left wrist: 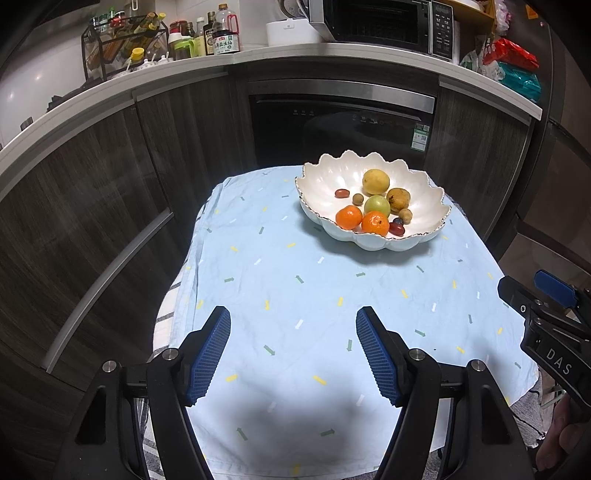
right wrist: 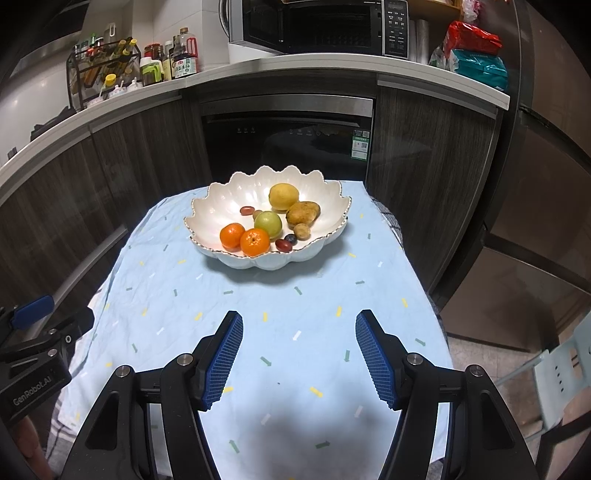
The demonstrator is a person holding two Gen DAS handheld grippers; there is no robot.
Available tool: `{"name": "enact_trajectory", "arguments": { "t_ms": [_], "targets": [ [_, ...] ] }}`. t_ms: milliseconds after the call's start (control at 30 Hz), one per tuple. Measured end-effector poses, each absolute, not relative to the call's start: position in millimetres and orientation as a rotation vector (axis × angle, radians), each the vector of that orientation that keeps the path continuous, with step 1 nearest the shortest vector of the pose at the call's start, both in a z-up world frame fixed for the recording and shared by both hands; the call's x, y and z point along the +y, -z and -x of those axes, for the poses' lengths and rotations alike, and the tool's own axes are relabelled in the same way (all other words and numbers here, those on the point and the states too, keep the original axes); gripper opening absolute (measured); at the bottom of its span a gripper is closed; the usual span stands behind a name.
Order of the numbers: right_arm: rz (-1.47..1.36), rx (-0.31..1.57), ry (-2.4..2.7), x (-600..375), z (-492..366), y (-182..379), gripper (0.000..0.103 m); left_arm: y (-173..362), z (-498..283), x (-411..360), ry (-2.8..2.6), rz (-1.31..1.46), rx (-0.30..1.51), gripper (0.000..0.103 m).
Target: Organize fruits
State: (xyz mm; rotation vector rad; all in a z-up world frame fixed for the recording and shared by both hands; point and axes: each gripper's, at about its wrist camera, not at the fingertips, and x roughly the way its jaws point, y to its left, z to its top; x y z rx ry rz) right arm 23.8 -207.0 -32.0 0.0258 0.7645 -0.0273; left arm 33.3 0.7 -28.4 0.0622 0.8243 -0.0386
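A white scalloped bowl [left wrist: 325, 184] [right wrist: 221, 206] stands at the far end of the table on a light blue cloth [left wrist: 295, 280] [right wrist: 258, 295]. In it lie two oranges [left wrist: 349, 217] [right wrist: 255, 242], a green apple [left wrist: 377, 205] [right wrist: 268, 223], a yellow lemon [left wrist: 376, 181] [right wrist: 283, 196], a brownish pear [left wrist: 398, 199] [right wrist: 303, 213] and several small fruits. My left gripper [left wrist: 293, 325] is open and empty above the near cloth. My right gripper [right wrist: 299, 328] is open and empty too; it also shows at the right edge of the left wrist view [left wrist: 535, 295].
Dark cabinets and a built-in dishwasher [left wrist: 340, 122] stand behind the table. The counter above holds sauce bottles [left wrist: 221, 33], a rack and a microwave [left wrist: 384, 22]. A pale chair [right wrist: 561, 369] stands at the right.
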Motion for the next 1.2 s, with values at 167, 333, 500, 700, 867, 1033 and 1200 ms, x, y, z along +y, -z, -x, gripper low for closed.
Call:
{"name": "enact_trajectory", "arguments": {
  "t_ms": [167,333,500,700,867,1033,1200],
  "targets": [
    [-0.025,0.753,0.027,-205.3,-22.5,29.8,0.065,26.0,-32.3,2.9,0.037,-0.065,0.814,0.070],
    [-0.030,0.754,0.025,-203.9,-22.1,29.1,0.065,25.5,-32.2,3.5,0.038,-0.066,0.814,0.070],
    [-0.033,0.741,0.024,-204.9,-20.0,26.5,0.064,22.1,-31.0,4.5,0.038,-0.067,0.800,0.070],
    [-0.034,0.739,0.024,-205.5,-19.5,25.7,0.064,22.1,-29.8,4.9,0.036,-0.067,0.798,0.070],
    [-0.034,0.738,0.024,-204.5,-19.4,25.5,0.065,22.0,-29.9,4.5,0.027,-0.073,0.799,0.070],
    [-0.033,0.737,0.021,-205.4,-19.1,23.6,0.065,21.9,-29.7,4.6,0.030,-0.072,0.801,0.070],
    [-0.035,0.738,0.023,-205.9,-18.9,22.7,0.065,22.0,-30.3,5.5,0.036,-0.060,0.800,0.070]
  ]
}}
